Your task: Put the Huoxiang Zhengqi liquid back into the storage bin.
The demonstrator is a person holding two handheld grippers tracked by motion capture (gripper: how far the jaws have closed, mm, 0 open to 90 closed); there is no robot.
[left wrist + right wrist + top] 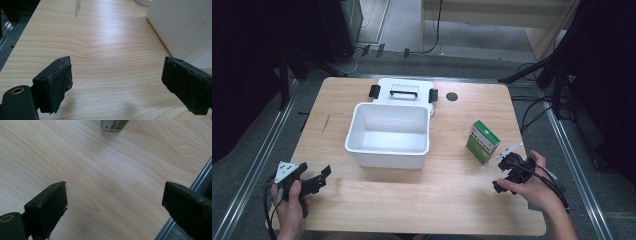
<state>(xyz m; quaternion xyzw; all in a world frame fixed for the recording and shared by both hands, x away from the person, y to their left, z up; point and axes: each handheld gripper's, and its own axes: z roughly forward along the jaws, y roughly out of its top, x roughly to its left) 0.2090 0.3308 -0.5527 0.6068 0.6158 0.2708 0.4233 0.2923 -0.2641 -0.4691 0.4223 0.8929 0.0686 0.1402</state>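
Both jaws spread, empty: left hand-held gripper [314,180] near-left, right hand-held gripper [508,172] near-right. Green box [482,141] stands upright right of white bin [388,134] on counter [452,195]. Risk: a clumsy approach topples the upright box.

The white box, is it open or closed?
Open. The white box shows its bare inside, and its lid lies flat on the table behind it.

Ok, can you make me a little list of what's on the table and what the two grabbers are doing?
table: wooden table
tub: white tub, open, looks empty, middle of the table
lid: white lid with a black handle, behind the tub
box: green and white box, standing right of the tub
left hand-held gripper: open, holding nothing, near the front left corner
right hand-held gripper: open, holding nothing, just in front of the box
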